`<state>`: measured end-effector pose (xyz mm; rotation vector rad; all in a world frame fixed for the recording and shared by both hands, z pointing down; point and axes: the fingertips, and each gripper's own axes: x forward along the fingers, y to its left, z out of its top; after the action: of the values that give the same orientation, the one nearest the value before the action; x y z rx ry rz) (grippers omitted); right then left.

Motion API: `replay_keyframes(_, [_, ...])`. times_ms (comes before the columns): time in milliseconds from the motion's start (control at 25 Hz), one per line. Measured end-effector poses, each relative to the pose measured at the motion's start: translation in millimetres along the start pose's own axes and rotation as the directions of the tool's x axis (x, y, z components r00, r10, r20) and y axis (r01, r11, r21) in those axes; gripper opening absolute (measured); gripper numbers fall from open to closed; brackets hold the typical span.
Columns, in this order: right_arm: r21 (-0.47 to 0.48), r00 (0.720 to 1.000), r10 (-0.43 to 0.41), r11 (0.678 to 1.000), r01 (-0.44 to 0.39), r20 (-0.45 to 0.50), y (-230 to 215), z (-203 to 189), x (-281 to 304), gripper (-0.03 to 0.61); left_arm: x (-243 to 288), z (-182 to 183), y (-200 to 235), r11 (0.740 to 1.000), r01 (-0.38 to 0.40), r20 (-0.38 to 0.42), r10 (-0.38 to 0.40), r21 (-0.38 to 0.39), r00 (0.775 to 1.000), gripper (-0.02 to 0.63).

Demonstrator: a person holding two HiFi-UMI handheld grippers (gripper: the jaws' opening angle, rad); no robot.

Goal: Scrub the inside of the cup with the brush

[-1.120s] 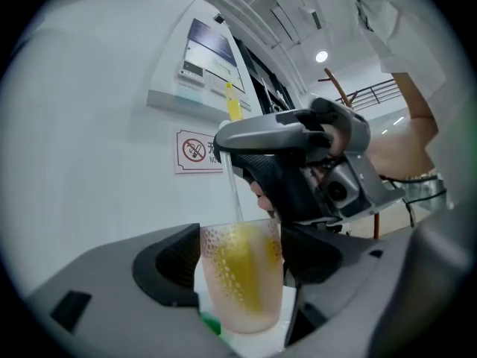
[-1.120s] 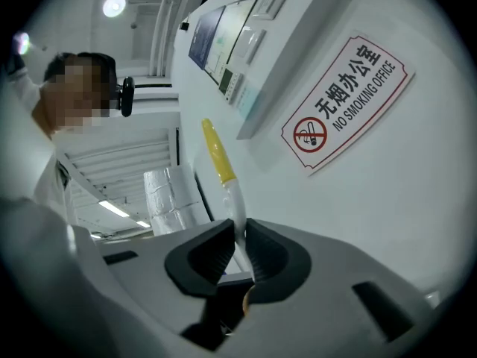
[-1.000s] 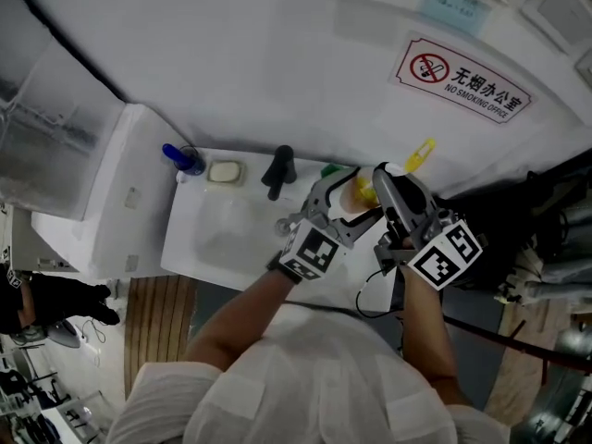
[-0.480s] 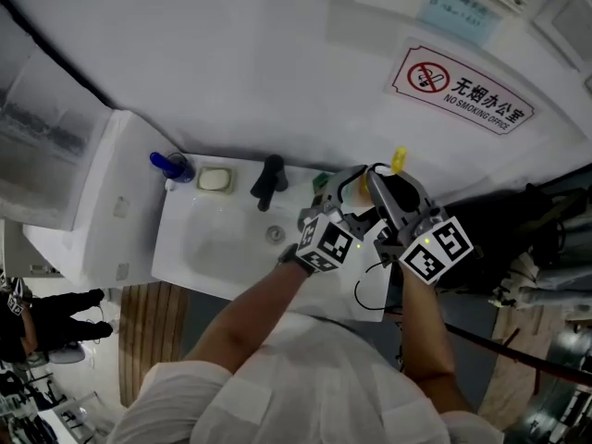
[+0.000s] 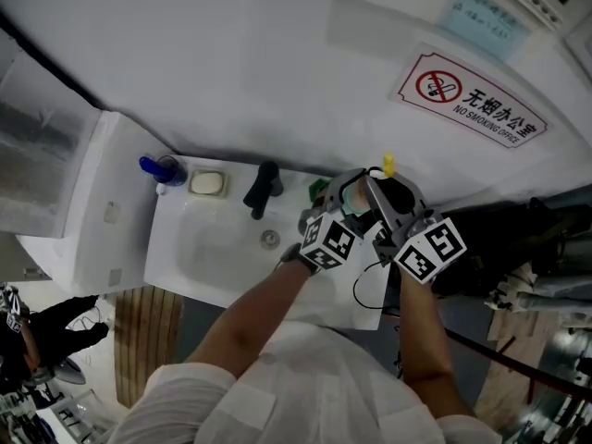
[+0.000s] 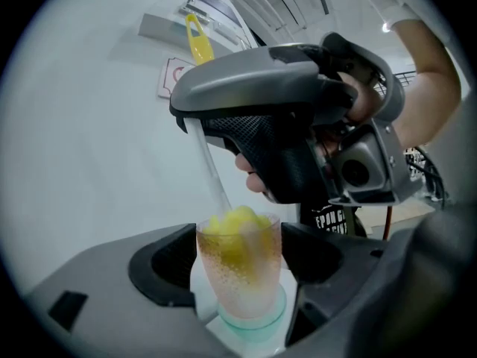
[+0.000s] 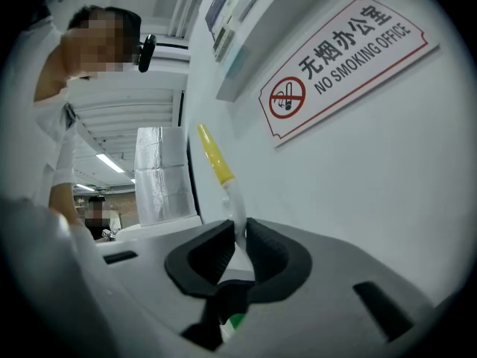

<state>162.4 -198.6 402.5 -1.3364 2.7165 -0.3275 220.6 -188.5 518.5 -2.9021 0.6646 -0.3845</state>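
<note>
In the left gripper view a clear frosted cup (image 6: pixel 238 274) with a pale green base stands upright between the pads, and my left gripper (image 6: pixel 240 259) is shut on it. The yellow sponge head of the brush (image 6: pixel 237 226) sits inside the cup's mouth. Its clear handle rises to a yellow end (image 6: pixel 195 39). My right gripper (image 7: pixel 240 245) is shut on that clear handle, with the yellow end (image 7: pixel 212 155) sticking up past the jaws. In the head view both grippers meet right of the sink. Only the yellow tip (image 5: pixel 389 164) shows there, and the cup is hidden.
A white sink basin (image 5: pixel 208 248) with a black faucet (image 5: pixel 262 188) lies left of the grippers. A soap dish (image 5: pixel 207 183) and a blue bottle (image 5: pixel 157 167) stand at its back rim. A no-smoking sign (image 5: pixel 472 100) hangs on the wall close behind.
Both grippers stay joined over the counter's right part and have shifted slightly left. Less of the brush's yellow end sticks out above them than a second ago.
</note>
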Motion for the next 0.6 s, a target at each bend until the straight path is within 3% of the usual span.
replay_keyframes(320, [-0.006, 0.998, -0.062, 0.998, 0.062, -0.027, -19.1, -22.1, -0.3, 0.044, 10.0, -24.0, -5.7, 0.999, 0.036, -0.048, -0.037, -0.017, 0.998, 0.335])
replay_keyframes(600, [0.011, 0.995, -0.098, 0.995, 0.098, -0.009, -27.4, -24.6, -1.4, 0.044, 0.1, -26.0, 1.9, 0.999, 0.019, -0.057, -0.022, -0.047, 0.998, 0.347])
